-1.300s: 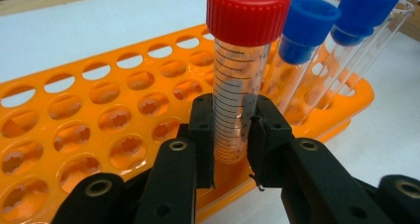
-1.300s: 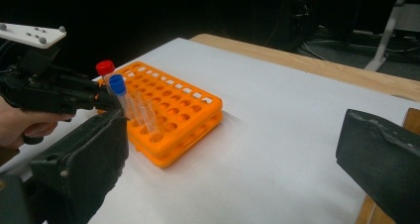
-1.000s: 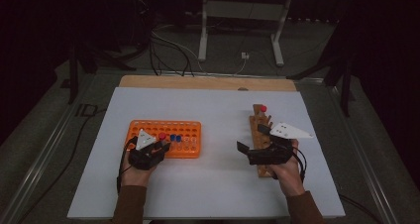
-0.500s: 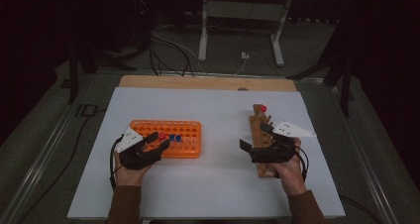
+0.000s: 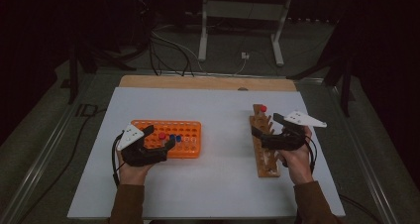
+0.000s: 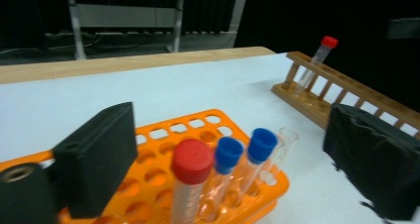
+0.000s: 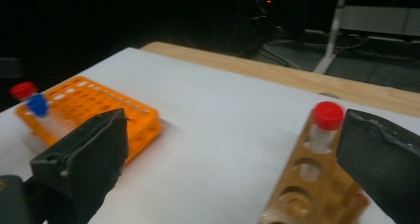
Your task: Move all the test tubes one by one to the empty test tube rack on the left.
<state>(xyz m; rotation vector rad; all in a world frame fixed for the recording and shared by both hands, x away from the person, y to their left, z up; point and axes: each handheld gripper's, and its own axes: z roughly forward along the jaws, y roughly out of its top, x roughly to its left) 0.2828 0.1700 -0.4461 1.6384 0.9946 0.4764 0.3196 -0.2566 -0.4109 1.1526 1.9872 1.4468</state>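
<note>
Two racks: sitting well apart on the white tabletop [image 5: 218, 184].
Orange rack [image 5: 185, 144]: holding the red-capped tube [image 6: 190, 177] upright beside two blue-capped ones.
Left hand-held gripper [image 5: 158, 145]: jaws just opening, standing wide around that tube, not pressing.
Right hand-held gripper [image 5: 265, 127]: gaping wide, empty, over the wooden rack [image 5: 265, 149].

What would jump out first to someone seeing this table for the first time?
The bright orange rack on the white table's left, with a red-capped tube and two blue-capped tubes standing in it. The left gripper sits at its near edge, jaws open, having just been opening, the red-capped tube between them untouched. On the right, a wooden rack holds one red-capped tube at its far end, with the open right gripper over it.
</note>
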